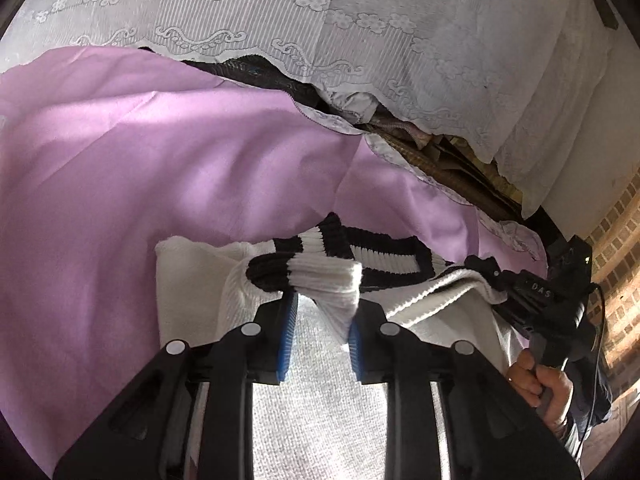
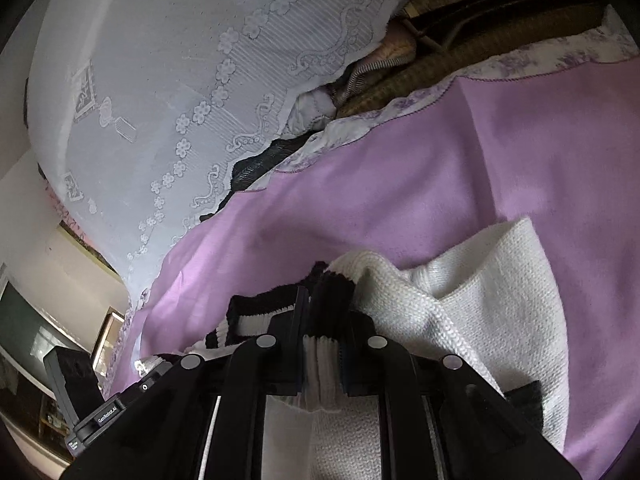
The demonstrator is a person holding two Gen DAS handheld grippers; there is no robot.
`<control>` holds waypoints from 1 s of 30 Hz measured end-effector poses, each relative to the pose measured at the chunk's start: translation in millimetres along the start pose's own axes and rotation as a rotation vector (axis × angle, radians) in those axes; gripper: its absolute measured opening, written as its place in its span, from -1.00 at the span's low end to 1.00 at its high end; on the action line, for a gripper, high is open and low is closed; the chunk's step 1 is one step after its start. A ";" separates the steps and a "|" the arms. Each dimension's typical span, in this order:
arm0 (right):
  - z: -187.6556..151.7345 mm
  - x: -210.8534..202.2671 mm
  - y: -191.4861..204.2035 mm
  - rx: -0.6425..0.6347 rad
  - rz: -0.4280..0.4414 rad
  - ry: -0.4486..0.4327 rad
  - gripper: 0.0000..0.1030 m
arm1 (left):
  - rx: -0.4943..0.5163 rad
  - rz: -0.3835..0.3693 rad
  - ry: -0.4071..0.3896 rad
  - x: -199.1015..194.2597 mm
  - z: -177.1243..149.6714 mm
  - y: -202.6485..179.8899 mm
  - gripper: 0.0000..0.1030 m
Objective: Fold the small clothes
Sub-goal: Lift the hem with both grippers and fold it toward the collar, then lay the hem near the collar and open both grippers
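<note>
Two wrist fisheyes, each looking forward along own fingers, close over sweater (image 1: 316, 280) on purple sheet (image 1: 160, 160); left view facing lace cloth (image 1: 360, 20) with right gripper (image 1: 496, 276) at its right edge; shared: sweater (image 2: 460, 300), sheet (image 2: 440, 180), lace (image 2: 180, 80).

A lilac sheet (image 1: 152, 152) is spreading across the bed under me, daylight falling on it in soft patches. A white lace curtain (image 1: 360, 20) is hanging behind it, its flowered hem lifting over a dark heap of bedding (image 2: 460, 48). To my right, a patterned brick wall (image 1: 620, 216) is catching warm light. To my left, a cream wall (image 2: 40, 216) is holding a framed picture (image 2: 106, 340).
</note>
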State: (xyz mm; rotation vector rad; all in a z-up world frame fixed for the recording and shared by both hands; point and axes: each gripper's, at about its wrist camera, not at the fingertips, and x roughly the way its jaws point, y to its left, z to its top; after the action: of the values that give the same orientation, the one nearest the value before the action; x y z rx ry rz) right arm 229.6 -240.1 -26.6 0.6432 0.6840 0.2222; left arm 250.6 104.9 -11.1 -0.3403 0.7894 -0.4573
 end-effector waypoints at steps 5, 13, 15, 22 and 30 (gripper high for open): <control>-2.7 -2.5 3.4 -0.032 -0.011 -0.016 -0.62 | 0.018 0.030 -0.011 -1.5 -3.7 -4.2 -0.51; 1.1 -54.4 22.2 -0.102 -0.023 -0.209 -0.11 | 0.024 0.058 -0.191 -47.3 -0.1 -15.3 0.43; -1.4 -66.2 33.0 -0.154 -0.032 -0.255 -0.11 | 0.016 0.061 -0.263 -64.8 1.6 -15.0 0.56; -16.5 -44.7 61.9 -0.313 -0.079 -0.190 -0.11 | 0.044 0.053 -0.162 -44.3 1.6 -18.8 0.57; -10.6 13.1 15.5 -0.168 -0.159 0.067 0.16 | -0.039 0.167 0.093 16.0 -8.0 14.6 0.68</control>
State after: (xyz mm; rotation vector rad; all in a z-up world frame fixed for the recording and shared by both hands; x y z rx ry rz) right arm 232.9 -217.7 -30.1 0.4201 0.7684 0.1520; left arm 258.4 108.2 -32.6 -0.2887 0.9101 -0.3032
